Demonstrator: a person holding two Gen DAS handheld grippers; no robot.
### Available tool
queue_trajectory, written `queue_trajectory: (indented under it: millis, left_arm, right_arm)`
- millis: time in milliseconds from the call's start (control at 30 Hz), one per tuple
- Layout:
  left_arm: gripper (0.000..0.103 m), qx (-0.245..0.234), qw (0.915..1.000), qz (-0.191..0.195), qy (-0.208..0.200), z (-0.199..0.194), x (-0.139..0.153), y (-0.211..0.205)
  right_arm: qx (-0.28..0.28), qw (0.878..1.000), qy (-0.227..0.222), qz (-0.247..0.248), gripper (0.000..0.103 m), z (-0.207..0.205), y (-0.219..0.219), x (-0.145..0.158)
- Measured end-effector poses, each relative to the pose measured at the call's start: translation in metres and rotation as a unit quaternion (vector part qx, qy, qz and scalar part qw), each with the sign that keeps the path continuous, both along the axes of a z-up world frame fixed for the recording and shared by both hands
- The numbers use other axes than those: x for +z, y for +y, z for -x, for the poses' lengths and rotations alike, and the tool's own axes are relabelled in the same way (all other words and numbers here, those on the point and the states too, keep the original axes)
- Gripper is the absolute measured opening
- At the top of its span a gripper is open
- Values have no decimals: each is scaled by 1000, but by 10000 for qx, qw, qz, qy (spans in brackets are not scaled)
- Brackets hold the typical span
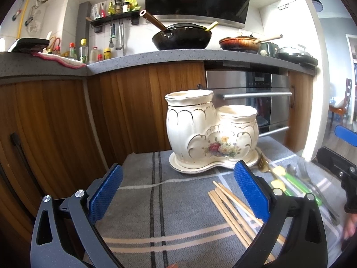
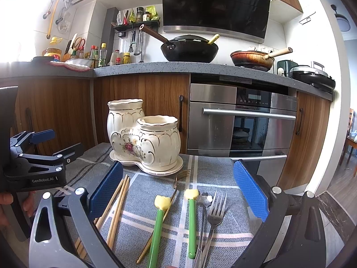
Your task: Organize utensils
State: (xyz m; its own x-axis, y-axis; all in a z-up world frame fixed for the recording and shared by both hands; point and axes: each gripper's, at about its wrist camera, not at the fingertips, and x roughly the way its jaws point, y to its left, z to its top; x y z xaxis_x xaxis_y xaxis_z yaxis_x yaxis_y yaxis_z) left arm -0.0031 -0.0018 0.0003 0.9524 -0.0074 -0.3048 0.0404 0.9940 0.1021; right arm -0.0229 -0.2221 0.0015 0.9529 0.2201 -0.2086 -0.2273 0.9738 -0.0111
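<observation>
Judging by the empty ceramic holder (image 2: 144,141), nothing is sorted yet — chopsticks (image 2: 116,203), forks (image 2: 214,214) and green-handled utensils (image 2: 191,218) lie on the bench cloth (image 2: 212,167), both jaws apart and empty.

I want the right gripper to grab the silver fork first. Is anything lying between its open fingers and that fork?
Nothing visible blocks it. The right gripper is open, and the silver fork lies bare on the cloth between its fingers. A green-handled utensil lies close beside the fork, on its left, and could get caught in the grasp.

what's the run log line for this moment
left gripper open, empty | right gripper open, empty | chopsticks, forks on cloth | ceramic holder empty
</observation>
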Motion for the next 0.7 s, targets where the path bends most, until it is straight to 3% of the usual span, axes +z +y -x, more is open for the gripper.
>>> queue_trajectory:
  millis: [700]
  left_arm:
    - [99, 2, 10000, -2, 11, -1, -1, -1]
  right_arm:
    - [-1, 10000, 2, 20, 98, 0, 0, -1]
